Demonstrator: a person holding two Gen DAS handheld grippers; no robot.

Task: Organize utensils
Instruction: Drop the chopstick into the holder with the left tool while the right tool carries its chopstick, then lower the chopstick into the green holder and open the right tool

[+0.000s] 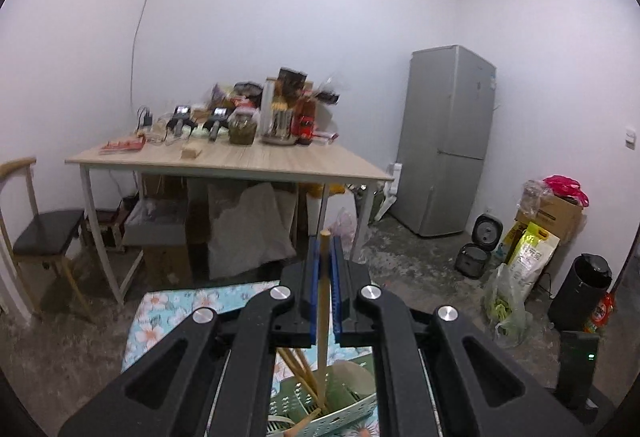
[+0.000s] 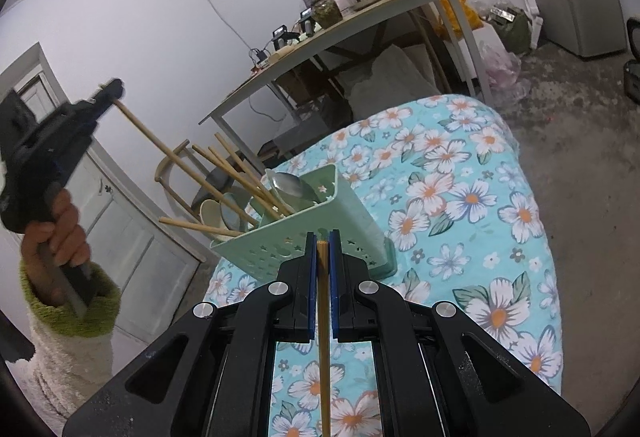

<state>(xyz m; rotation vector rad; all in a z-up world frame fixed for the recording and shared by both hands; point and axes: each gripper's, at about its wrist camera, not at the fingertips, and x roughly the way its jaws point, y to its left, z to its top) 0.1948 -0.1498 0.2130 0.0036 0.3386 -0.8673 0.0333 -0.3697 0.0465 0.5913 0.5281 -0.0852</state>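
A mint green perforated utensil holder stands on a table with a floral blue cloth; it holds several wooden chopsticks, spoons and ladles. My left gripper is shut on a wooden chopstick whose lower end reaches into the holder. It also shows in the right wrist view, held up left of the holder with its chopstick. My right gripper is shut on another wooden chopstick, just in front of the holder.
A wooden table crowded with jars and packages stands across the room, a chair to its left. A grey fridge stands at the right, with bags, boxes and a rice cooker on the concrete floor.
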